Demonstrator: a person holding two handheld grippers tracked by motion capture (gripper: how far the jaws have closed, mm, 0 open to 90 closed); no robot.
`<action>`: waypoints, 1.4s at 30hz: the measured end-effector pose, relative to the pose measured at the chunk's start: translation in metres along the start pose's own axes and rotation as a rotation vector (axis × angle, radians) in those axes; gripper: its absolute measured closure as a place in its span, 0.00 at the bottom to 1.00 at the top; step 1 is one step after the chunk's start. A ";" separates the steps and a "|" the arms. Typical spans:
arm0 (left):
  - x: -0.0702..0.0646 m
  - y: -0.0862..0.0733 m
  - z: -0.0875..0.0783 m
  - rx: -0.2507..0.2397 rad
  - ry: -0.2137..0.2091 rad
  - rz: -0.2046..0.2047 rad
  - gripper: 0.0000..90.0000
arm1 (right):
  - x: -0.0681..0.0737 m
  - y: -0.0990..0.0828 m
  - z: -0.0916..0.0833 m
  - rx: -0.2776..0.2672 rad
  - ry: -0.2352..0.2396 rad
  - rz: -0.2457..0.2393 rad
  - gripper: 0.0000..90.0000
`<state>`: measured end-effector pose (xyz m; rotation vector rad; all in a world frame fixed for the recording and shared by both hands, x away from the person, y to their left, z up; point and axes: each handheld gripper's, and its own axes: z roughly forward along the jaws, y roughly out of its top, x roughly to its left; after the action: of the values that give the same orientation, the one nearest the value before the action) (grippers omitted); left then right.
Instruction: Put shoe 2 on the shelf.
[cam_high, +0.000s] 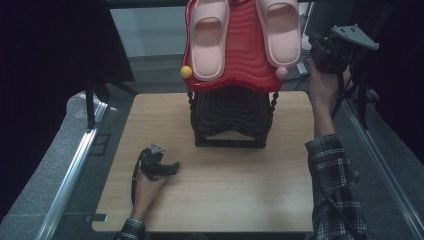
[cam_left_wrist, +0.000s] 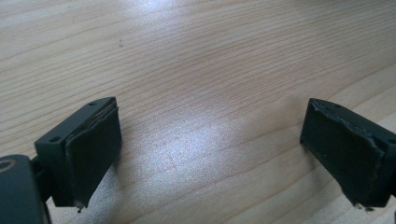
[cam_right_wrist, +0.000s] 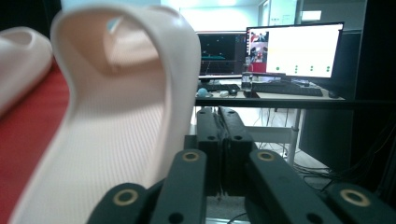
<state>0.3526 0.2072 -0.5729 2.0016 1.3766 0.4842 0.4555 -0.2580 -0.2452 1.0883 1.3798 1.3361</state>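
Observation:
Two pink slippers lie on the red top shelf (cam_high: 240, 62) of a small rack, the left slipper (cam_high: 210, 40) and the right slipper (cam_high: 280, 32) side by side. My right gripper (cam_high: 316, 42) is held up just right of the right slipper. In the right gripper view its jaws (cam_right_wrist: 219, 114) stand pressed together with nothing between them, and the right slipper (cam_right_wrist: 116, 107) rises close on their left without touching them. My left gripper (cam_high: 172, 167) rests low on the wooden table (cam_high: 225, 190), front left. Its jaws (cam_left_wrist: 210, 144) stand wide apart over bare wood.
The rack's black lower shelf (cam_high: 230, 115) stands at the table's far middle. A yellow ball (cam_high: 186, 71) and a pink ball (cam_high: 281, 73) cap the red shelf's front corners. Beyond the rack, a desk with lit monitors (cam_right_wrist: 294, 49) appears in the right gripper view.

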 end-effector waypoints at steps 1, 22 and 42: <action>0.000 0.000 0.000 -0.002 0.001 0.000 0.06 | -0.002 -0.005 -0.001 0.005 0.005 -0.003 1.00; 0.000 0.000 0.000 -0.002 0.002 -0.001 0.06 | 0.020 -0.030 0.008 -0.005 0.116 -0.025 1.00; 0.000 0.000 0.000 -0.001 0.002 -0.001 0.06 | 0.034 -0.008 0.036 0.051 0.317 -0.105 0.98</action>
<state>0.3527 0.2070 -0.5729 1.9997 1.3783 0.4862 0.4832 -0.2176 -0.2548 0.8476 1.6852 1.4459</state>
